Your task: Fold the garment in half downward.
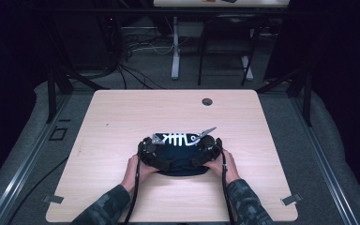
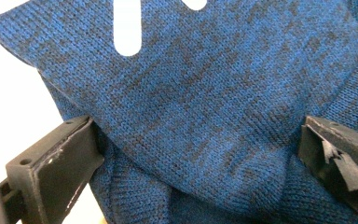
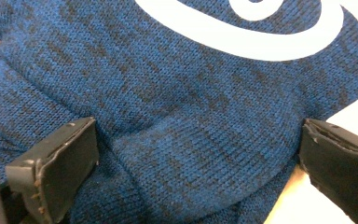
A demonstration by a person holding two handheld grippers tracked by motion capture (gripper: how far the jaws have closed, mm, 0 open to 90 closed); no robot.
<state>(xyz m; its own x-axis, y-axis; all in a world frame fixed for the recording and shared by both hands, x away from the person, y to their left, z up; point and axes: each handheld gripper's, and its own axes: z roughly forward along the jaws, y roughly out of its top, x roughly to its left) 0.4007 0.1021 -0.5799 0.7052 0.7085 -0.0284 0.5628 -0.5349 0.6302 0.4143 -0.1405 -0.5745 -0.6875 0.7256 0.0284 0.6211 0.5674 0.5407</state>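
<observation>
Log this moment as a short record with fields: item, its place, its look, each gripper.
item: blue knit garment, bunched
place: near middle of the wooden table
look: white fish-skeleton print on top
left gripper: at the garment's left side, jaws wide open, cloth between them, not pinched
right gripper: at its right side, jaws wide open, cloth between them, not pinched

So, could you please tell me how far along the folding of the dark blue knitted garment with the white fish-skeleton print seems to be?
The dark blue knitted garment with the white fish-skeleton print already lies as a compact bundle on the light wooden table. In hand: the left gripper and right gripper sit at its near edge, jaws wide open with knit between them, not clamped. Possibly left: a last tidy or withdrawing.
</observation>
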